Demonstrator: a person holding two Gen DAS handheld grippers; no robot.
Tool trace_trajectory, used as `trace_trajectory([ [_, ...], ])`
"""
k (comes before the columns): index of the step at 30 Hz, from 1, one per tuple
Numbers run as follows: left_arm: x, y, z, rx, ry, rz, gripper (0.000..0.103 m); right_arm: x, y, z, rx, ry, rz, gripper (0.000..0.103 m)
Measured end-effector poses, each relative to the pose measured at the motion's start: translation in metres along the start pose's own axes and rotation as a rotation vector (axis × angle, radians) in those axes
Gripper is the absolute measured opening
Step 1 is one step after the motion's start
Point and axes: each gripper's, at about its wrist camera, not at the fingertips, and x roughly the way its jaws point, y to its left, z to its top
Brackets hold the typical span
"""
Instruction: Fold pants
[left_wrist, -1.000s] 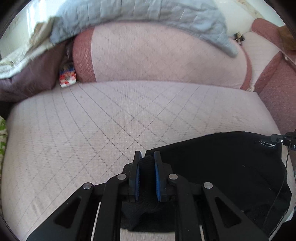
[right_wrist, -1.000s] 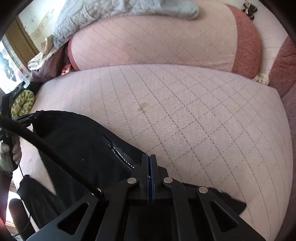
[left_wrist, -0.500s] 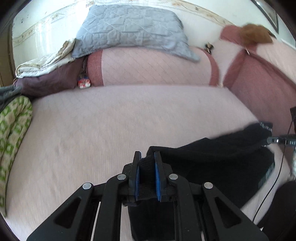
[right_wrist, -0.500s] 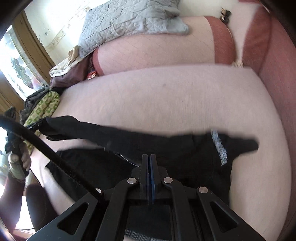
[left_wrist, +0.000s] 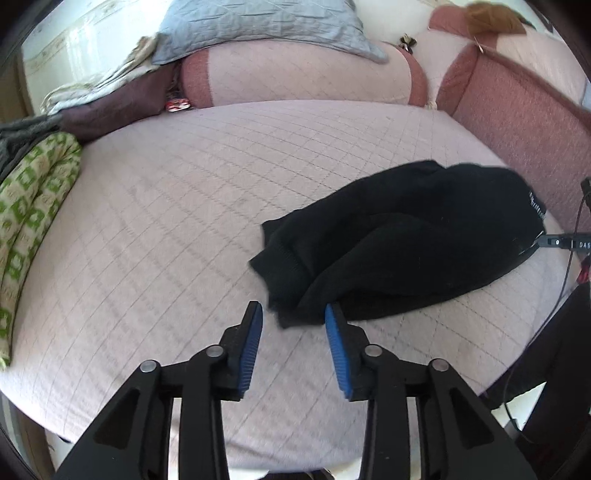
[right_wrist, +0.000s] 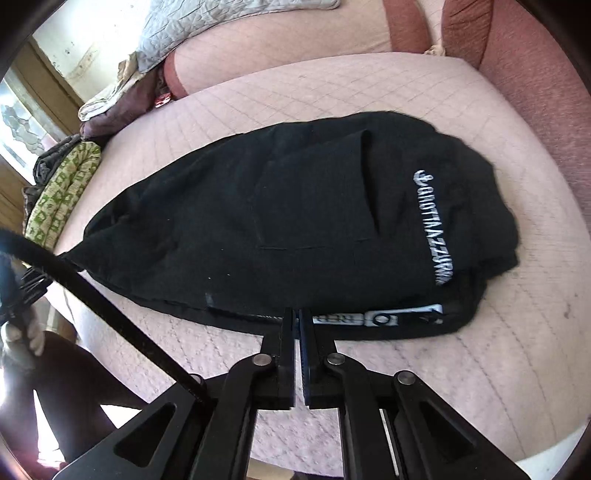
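Observation:
The black pants (left_wrist: 406, 240) lie folded in a heap on the pink quilted cushion (left_wrist: 166, 240), with white lettering on the top layer (right_wrist: 432, 229). My left gripper (left_wrist: 293, 308) sits at the heap's near left corner. Its jaws are opening, and a corner of cloth lies loose between the blue pads (left_wrist: 251, 339) without being pressed. My right gripper (right_wrist: 296, 313) is at the near edge of the pants (right_wrist: 295, 206), by the printed waistband. Its jaws are opening by a narrow gap, and I see no cloth pinched in it.
A grey quilted pillow (left_wrist: 258, 26) lies on the back bolster. A green patterned cloth (left_wrist: 33, 206) and dark clothes are piled at the left end. A red side cushion (left_wrist: 517, 122) bounds the right. A gloved hand (right_wrist: 22, 332) and a cable (right_wrist: 110, 317) are at the left.
Both grippers drew back toward the near edge, bringing the pants over into a folded heap. The left jaws opened and let go of the cloth. The right jaws parted slightly.

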Motion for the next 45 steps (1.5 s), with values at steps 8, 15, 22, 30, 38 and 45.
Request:
trace_trajectory([
  [8, -0.013, 0.055, 0.025, -0.358, -0.102, 0.002, 0.048, -0.040, 0.033, 0.017, -0.101, -0.087, -0.002, 0.037],
  [15, 0.016, 0.096, 0.009, -0.614, -0.103, 0.064, 0.048, 0.019, 0.172, 0.052, -0.339, -0.045, 0.169, 0.040],
  [22, 0.008, 0.130, -0.009, -0.793, -0.139, -0.004, 0.050, 0.118, 0.303, 0.064, -0.450, 0.140, 0.324, 0.040],
  [30, -0.003, 0.153, -0.020, -0.912, -0.181, -0.020, 0.058, 0.182, 0.324, 0.088, -0.260, 0.348, 0.535, 0.070],
  [38, -0.002, 0.158, -0.014, -0.946, -0.201, -0.084, 0.059, 0.142, 0.376, 0.080, -0.677, 0.065, 0.234, 0.068],
  [45, -0.008, 0.155, -0.006, -0.877, -0.218, -0.058, 0.059, 0.171, 0.390, 0.059, -0.873, 0.062, 0.022, 0.018],
])
